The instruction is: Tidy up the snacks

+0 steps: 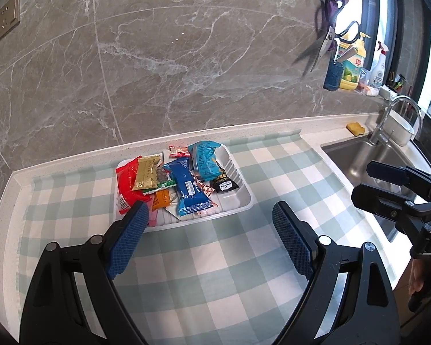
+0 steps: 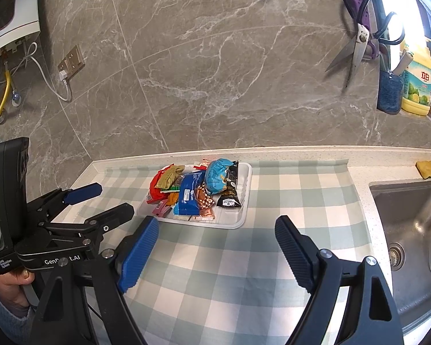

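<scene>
White plastic tray [image 1: 238, 198] [image 2: 245, 201] is sitting on the green-and-white checked cloth [image 1: 215, 258] [image 2: 244, 273], just left of centre in both views, close to the marble wall [image 1: 186, 57] [image 2: 215, 57]. Snack packets are lying heaped inside it: a red packet [image 1: 128, 182] [image 2: 155, 185] and a gold packet [image 1: 148, 172] [image 2: 169, 176] at the left end, a dark blue packet [image 1: 188, 187] [image 2: 189, 194] in the middle, a light blue packet [image 1: 205, 158] [image 2: 218, 176] overlapping it toward the wall, and a black packet [image 1: 225, 184] [image 2: 230, 194] at the right end. An orange packet [image 1: 161, 198] is showing beneath the gold one.

Left gripper [image 1: 209, 218] [image 2: 100, 201] is hovering low in its own frame, fingers spread wide and holding nothing; the left fingertip [image 1: 135, 218] is overlapping the tray's near left corner in the picture, though contact cannot be confirmed. Right gripper [image 2: 217, 233] [image 1: 367, 181] is likewise hanging with fingers spread, empty, short of the tray's near edge.

Steel sink [image 1: 359, 158] [image 2: 411, 215] is occupying the right side, with a yellow sponge [image 1: 356, 128] [image 2: 426, 169] on the counter behind it. Scissors [image 1: 326, 43] [image 2: 359, 46] are hanging on the wall at upper right, beside a yellow bottle [image 1: 352, 66] [image 2: 418, 86].
</scene>
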A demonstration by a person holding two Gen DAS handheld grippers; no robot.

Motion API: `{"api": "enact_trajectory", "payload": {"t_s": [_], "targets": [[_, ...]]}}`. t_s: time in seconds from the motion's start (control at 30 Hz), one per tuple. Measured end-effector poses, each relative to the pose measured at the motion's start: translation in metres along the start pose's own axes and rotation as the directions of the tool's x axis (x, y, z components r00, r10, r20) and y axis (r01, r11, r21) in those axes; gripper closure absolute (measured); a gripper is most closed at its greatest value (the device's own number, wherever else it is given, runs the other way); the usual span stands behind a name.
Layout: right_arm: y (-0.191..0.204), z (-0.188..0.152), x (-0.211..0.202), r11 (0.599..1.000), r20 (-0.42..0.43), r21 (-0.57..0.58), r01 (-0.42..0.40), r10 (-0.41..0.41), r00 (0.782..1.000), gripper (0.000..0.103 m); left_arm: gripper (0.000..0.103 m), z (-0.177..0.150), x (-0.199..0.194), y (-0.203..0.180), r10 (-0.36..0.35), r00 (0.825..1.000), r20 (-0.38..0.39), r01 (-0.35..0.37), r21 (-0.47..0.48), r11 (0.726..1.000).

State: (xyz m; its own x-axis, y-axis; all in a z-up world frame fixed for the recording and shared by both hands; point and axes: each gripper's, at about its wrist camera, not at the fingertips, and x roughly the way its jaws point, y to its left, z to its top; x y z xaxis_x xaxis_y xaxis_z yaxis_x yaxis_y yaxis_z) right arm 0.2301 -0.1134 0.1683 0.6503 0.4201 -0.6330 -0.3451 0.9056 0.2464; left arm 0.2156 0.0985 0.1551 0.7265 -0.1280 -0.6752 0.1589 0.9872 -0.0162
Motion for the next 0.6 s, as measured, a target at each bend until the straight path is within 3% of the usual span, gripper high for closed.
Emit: {"api": "enact_trajectory", "payload": {"t_s": [0.6], "targets": [[0.0016,0.0010,0.0009,1.000,-0.005,0.001,-0.002,0.002,1.000,0.018,0.015,0.0001,0.0028,0.0020,0.006,1.000,-0.003,-0.006,-0.004,1.000]]}}
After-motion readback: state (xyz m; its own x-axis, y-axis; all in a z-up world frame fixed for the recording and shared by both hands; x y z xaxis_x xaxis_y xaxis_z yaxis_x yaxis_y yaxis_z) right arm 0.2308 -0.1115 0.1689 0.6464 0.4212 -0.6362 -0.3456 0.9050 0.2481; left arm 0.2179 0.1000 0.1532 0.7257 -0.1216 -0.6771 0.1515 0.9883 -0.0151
